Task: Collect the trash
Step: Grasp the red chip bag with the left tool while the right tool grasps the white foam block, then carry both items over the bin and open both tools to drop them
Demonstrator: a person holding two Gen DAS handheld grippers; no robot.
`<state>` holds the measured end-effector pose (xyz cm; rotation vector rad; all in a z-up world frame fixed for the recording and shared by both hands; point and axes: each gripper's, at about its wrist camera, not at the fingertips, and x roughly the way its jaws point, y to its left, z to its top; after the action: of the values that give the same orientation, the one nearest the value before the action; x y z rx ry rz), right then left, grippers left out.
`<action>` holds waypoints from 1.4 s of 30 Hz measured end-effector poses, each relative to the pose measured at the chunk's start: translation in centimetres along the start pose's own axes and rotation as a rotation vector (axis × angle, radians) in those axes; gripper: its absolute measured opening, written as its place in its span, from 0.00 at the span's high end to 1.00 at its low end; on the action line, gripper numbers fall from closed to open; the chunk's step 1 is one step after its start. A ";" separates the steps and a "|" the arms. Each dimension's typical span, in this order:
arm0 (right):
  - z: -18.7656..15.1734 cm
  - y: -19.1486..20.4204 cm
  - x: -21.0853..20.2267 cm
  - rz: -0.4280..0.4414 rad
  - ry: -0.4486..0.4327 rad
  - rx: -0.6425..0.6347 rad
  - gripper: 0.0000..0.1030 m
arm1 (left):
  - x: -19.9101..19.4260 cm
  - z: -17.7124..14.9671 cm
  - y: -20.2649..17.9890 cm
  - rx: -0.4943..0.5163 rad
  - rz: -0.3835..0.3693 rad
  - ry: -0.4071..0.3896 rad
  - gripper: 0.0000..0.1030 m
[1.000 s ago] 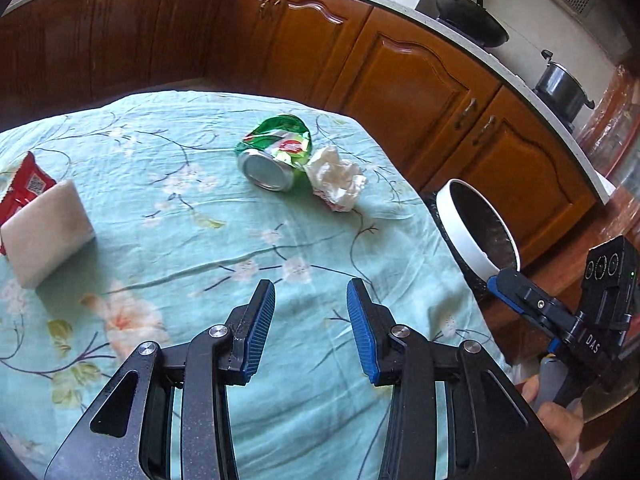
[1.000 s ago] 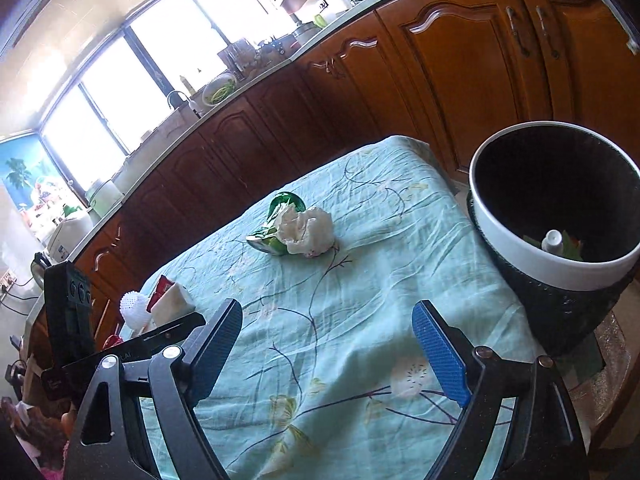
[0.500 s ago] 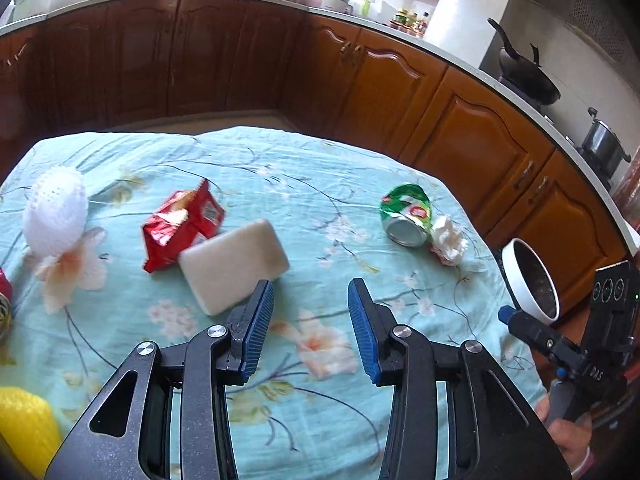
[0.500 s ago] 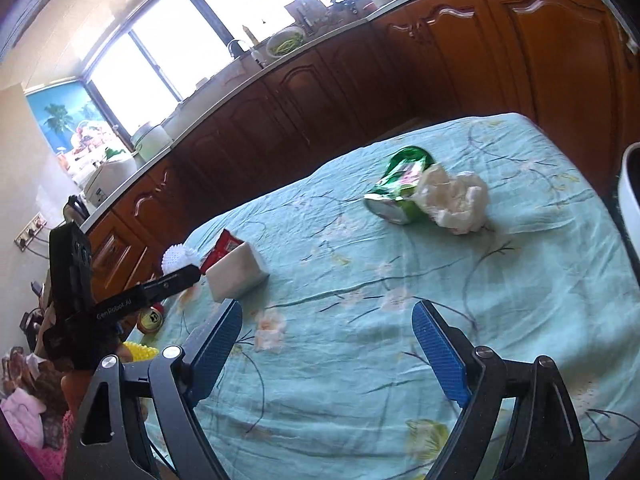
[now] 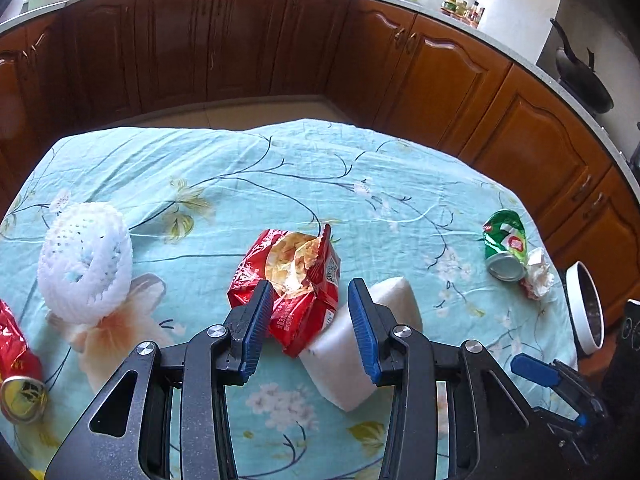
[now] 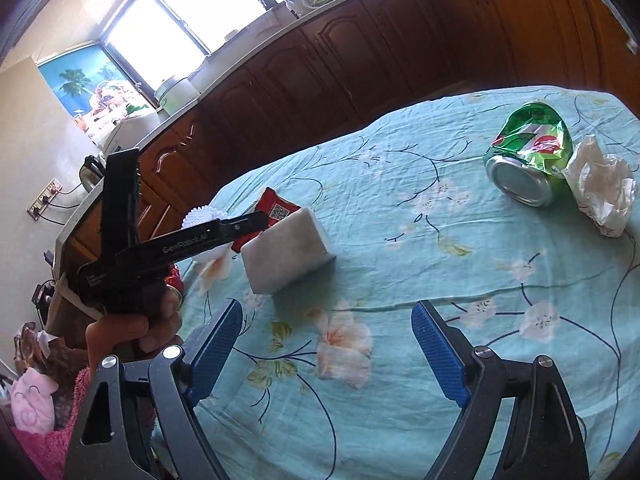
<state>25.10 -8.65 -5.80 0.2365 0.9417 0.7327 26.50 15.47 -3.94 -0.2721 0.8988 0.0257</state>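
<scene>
A torn red snack wrapper [image 5: 294,280] lies on the floral tablecloth [image 5: 280,184], just ahead of my open, empty left gripper [image 5: 310,320]; it also shows in the right wrist view [image 6: 276,210]. A white foam block [image 5: 360,344] [image 6: 288,250] lies against the wrapper's right side. A crushed green can [image 5: 504,244] [image 6: 528,152] and a crumpled white tissue [image 5: 538,276] [image 6: 600,188] lie at the far right. My right gripper [image 6: 324,356] is open and empty above the cloth.
A white foam fruit net [image 5: 84,256] and a red can [image 5: 18,368] lie at the left. A white-rimmed bin [image 5: 584,308] stands off the table's right edge. Wooden cabinets [image 5: 280,40] ring the table. The left gripper's body [image 6: 168,244] crosses the right wrist view.
Both grippers have swung left, away from the bin and green can. The left one has closed in on the red wrapper and foam block. Neither has taken hold of anything.
</scene>
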 end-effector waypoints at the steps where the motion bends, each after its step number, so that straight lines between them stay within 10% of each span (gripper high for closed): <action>1: 0.0 -0.1 -0.1 -0.002 -0.005 0.005 0.15 | 0.6 0.0 0.0 0.004 -0.009 0.026 0.66; 17: -0.4 -5.6 -6.6 -0.077 -0.151 0.155 0.15 | -3.8 -3.6 -9.2 0.120 -0.275 0.007 0.93; 38: -0.8 2.6 2.8 -0.010 0.134 -0.198 0.15 | -8.5 -5.6 1.5 -0.082 -0.156 -0.085 0.95; 42: -0.8 1.8 2.8 0.027 0.149 -0.161 0.38 | -8.5 -6.1 1.7 -0.096 -0.163 -0.080 0.95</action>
<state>24.66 -5.57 -7.14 0.0534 1.0161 0.8559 16.31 16.44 -1.34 -0.4303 0.7950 -0.0708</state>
